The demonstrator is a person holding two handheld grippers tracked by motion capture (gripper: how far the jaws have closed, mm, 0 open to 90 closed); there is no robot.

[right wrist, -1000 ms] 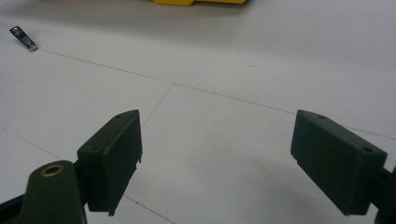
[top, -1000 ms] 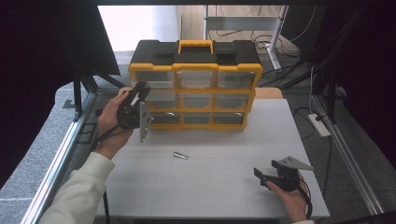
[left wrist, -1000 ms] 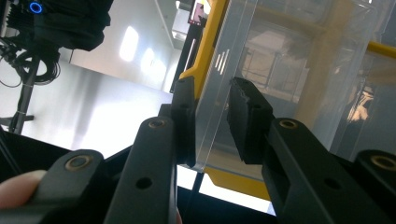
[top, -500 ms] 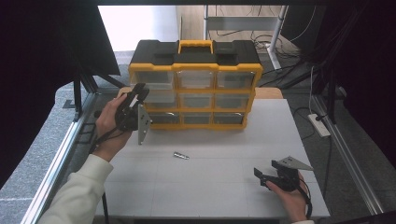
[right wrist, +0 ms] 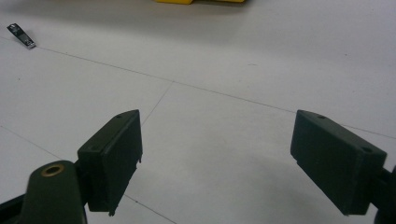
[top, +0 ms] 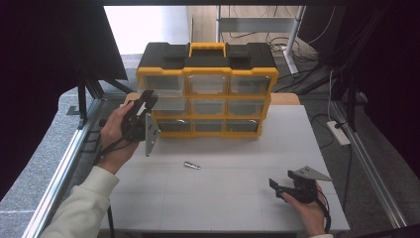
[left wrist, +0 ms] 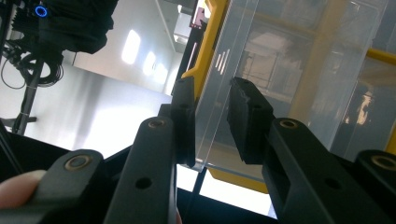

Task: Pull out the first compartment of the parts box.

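A yellow and black drawer cabinet (top: 208,54) stands at the back of the white table (top: 223,208). Its middle left clear drawer (top: 171,103) sticks out a little. My left gripper (top: 148,99) is at that drawer's left front corner. In the left gripper view the clear drawer wall (left wrist: 261,56) runs between the pads, and my left gripper (left wrist: 212,119) is shut on it. My right gripper (top: 281,179) rests low at the table's near right, open, with nothing between its jaws. The right gripper view shows that gripper (right wrist: 217,158) over bare table. A small metal piece (top: 191,165) lies mid-table.
The small metal piece (right wrist: 21,35) lies far left of my right jaws. Metal rails (top: 64,168) run along both table sides. A white power strip (top: 339,133) lies to the right, on the floor. Other clear drawers (top: 208,84) of the cabinet are pushed in.
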